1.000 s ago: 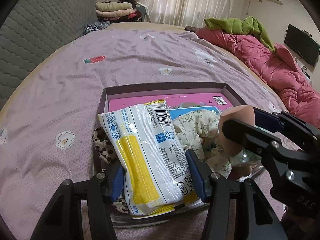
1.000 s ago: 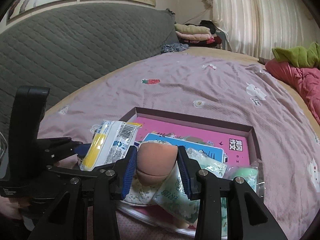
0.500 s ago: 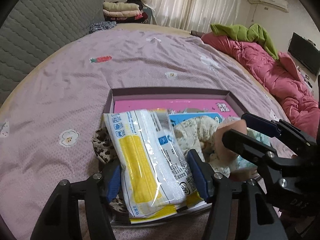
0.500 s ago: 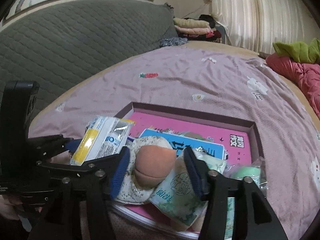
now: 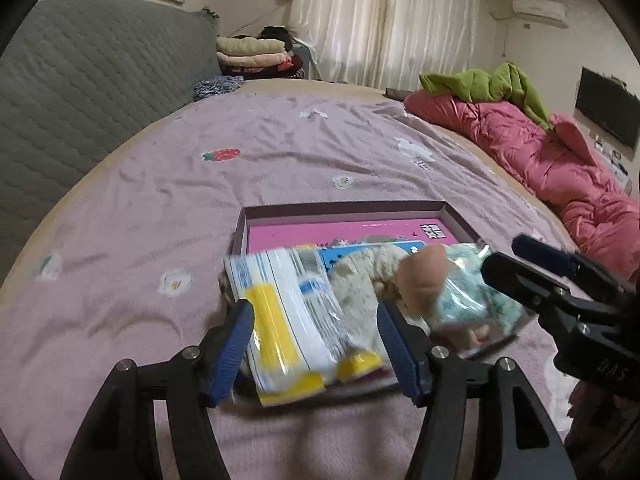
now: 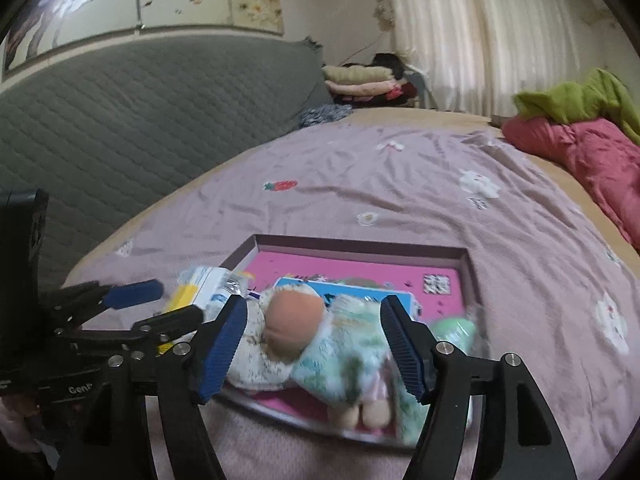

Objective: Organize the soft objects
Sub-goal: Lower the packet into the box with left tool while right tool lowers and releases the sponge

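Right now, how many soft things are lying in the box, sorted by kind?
Plastic packets: 3 - yellow-and-white packet, green floral packet, clear bag with a green thing.
Dolls: 1 - doll.
Total: 4, all in the box; anything hidden underneath is uncounted.

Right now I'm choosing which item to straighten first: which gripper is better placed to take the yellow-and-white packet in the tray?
Left. The left gripper is lined up on the packet, jaws opening around it. The right gripper faces the doll instead.
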`<control>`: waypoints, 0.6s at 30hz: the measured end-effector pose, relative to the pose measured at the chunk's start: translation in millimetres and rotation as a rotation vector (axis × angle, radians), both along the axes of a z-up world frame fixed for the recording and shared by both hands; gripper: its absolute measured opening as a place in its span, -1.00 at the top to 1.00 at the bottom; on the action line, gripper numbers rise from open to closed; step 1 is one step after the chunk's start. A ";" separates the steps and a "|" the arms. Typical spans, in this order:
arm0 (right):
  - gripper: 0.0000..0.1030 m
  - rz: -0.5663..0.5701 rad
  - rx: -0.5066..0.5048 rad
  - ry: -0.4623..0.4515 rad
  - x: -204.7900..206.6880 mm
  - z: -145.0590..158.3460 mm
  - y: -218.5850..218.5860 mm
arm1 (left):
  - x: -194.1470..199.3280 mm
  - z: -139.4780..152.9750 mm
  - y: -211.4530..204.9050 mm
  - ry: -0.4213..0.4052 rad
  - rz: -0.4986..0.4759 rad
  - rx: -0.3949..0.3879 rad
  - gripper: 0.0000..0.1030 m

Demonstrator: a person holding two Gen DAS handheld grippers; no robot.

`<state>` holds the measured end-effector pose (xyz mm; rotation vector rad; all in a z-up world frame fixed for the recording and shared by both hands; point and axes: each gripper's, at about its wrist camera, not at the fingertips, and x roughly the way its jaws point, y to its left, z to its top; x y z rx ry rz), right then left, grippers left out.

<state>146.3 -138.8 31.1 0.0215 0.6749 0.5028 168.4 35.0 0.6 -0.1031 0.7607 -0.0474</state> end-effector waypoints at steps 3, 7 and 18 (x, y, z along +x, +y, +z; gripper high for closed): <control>-0.41 -0.033 -0.025 0.025 -14.7 -2.6 -10.3 | -16.2 0.7 -2.1 0.014 0.017 -0.039 -0.24; -0.41 -0.077 -0.083 0.055 -30.4 -11.9 -19.5 | -34.8 -1.3 -15.2 0.033 0.023 -0.012 -0.24; -0.42 -0.084 -0.135 0.122 -75.7 -28.8 -27.0 | -70.8 -8.7 -29.9 0.074 0.037 0.001 -0.24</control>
